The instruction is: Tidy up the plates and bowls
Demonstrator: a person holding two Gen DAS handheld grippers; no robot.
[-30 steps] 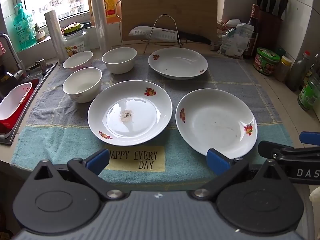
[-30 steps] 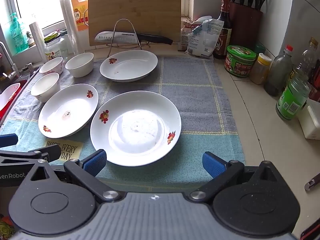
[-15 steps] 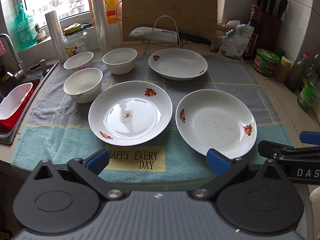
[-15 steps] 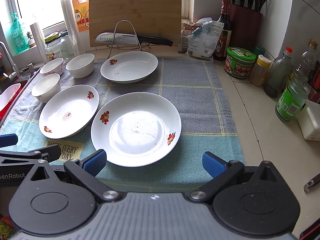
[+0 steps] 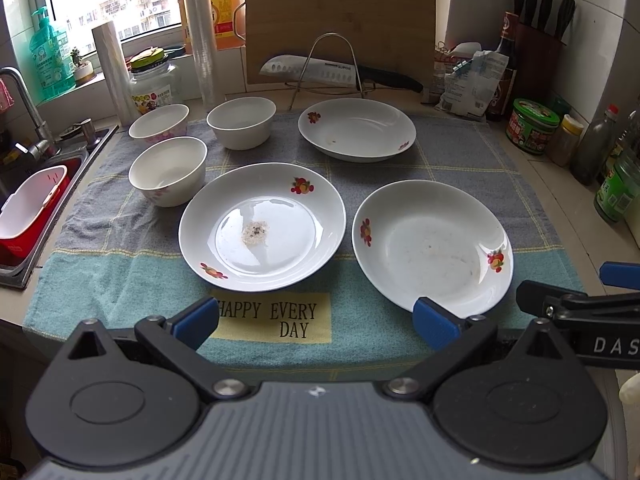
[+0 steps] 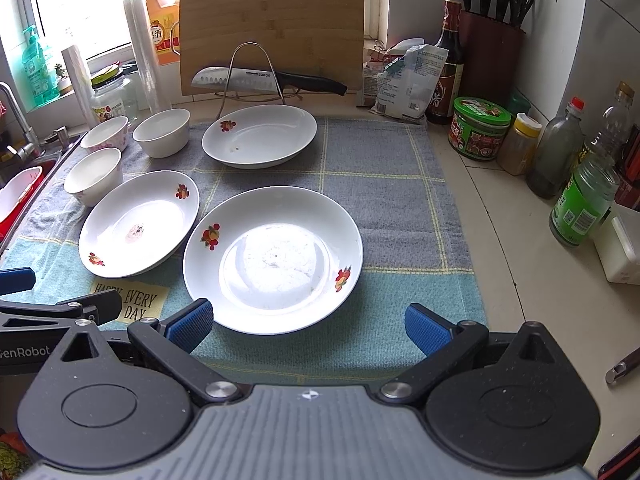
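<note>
Both grippers hang at the near edge of the desk, jaws spread wide and empty. The right gripper sits straight behind the near right plate, whose near rim lies between its blue fingertips; it is the closer hand. The left gripper faces the soiled plate, a towel strip between. Three bowls cluster far left. Compared with a second ago, nothing has shifted beyond slight camera drift.
</note>
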